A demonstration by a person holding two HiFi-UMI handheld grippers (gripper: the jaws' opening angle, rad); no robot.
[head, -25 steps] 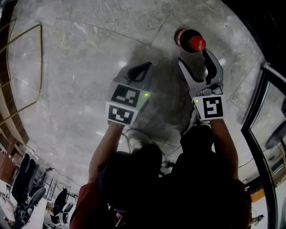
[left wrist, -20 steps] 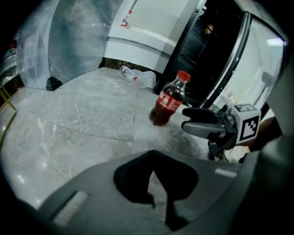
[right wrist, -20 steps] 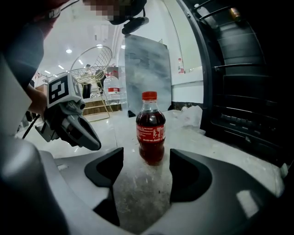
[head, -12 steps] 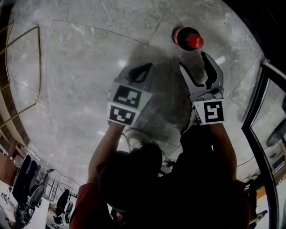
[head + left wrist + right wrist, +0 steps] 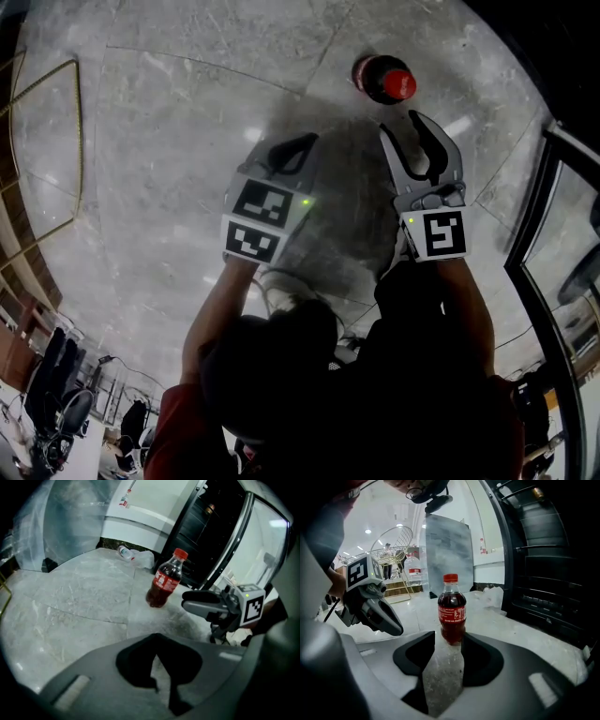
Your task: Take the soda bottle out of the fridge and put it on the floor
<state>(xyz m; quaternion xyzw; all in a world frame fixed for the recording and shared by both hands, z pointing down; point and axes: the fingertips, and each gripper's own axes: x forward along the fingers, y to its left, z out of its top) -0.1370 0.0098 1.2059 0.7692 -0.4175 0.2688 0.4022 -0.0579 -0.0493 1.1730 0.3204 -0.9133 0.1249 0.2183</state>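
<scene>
Soda bottle [image 5: 382,79]: small, clear plastic, dark cola filled up near neck, red cap on, red label with white print round middle. Stands upright on floor [image 5: 187,141], nothing touching it, ahead of me and toward my right. Floor: pale grey marble-look tiles, glossy, thin seams. Fridge [image 5: 548,573] on my right, near bottle: black frame, glass door swung open, dark shelves showing inside.
</scene>
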